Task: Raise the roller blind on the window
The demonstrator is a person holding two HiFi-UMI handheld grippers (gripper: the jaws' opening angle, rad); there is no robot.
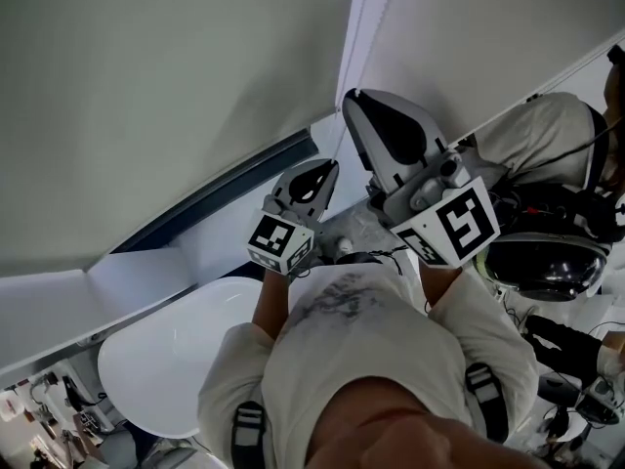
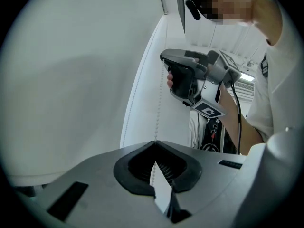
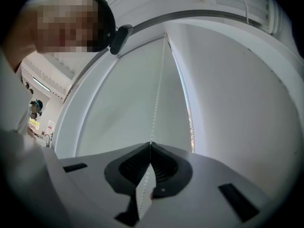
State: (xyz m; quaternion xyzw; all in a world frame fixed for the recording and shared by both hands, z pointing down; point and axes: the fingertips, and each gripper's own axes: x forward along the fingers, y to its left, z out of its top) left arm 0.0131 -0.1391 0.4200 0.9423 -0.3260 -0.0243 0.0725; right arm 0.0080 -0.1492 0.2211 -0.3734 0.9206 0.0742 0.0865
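Observation:
The grey roller blind (image 1: 166, 96) hangs over the window at the left. Its white bead chain (image 1: 354, 37) runs down beside the white frame. In the left gripper view the chain (image 2: 156, 108) drops straight into my left gripper (image 2: 155, 142), which is shut on it. Higher on the same chain is my right gripper (image 2: 183, 77). In the right gripper view the chain (image 3: 157, 99) enters the closed jaws of the right gripper (image 3: 150, 143), and a second strand (image 3: 190, 122) hangs free to the right. From the head view the left gripper (image 1: 330, 166) sits below the right gripper (image 1: 350, 98).
A dark window frame strip (image 1: 225, 191) runs under the blind. A white round table (image 1: 166, 350) stands below left. Dark gear and cables (image 1: 547, 262) crowd the right side. White wall (image 1: 488, 37) lies right of the chain.

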